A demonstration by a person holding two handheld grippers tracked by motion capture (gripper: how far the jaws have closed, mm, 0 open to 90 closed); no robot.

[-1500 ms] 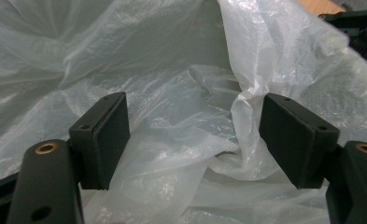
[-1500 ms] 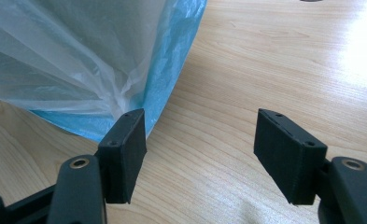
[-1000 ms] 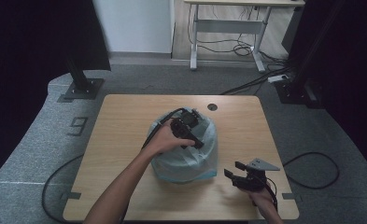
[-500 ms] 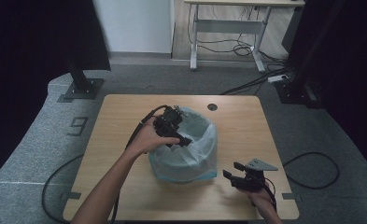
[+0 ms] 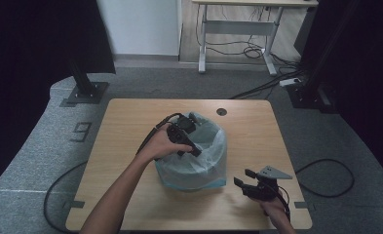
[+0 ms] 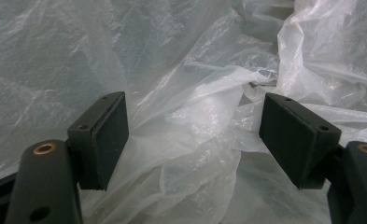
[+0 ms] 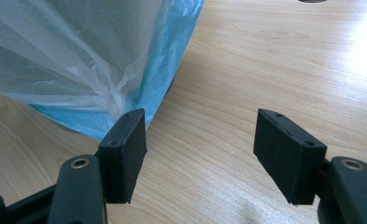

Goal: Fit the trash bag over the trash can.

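Observation:
A small bin lined with a clear, blue-tinged plastic bag [image 5: 199,168] stands in the middle of the wooden table [image 5: 130,122]. My left gripper [image 5: 191,148] hovers over the bag's left rim and points down into the mouth. Its jaws stand open in the left gripper view [image 6: 193,135], with crumpled white film [image 6: 200,112] beyond them and no pad pressing on it. My right gripper [image 5: 242,179] rests low near the table's front right, a little to the right of the bag. It is open [image 7: 200,144], with the bag's blue lower edge [image 7: 162,70] just past its left pad.
A round cable hole [image 5: 221,111] sits near the table's far edge. Black cables [image 5: 325,170] trail off the table to the floor at right and left. Beyond the table stand a white desk frame [image 5: 238,29] and dark stands.
My left gripper has moved leftward from over the middle of the bag to its left rim. The bag's mouth now shows more open. The right gripper has kept still.

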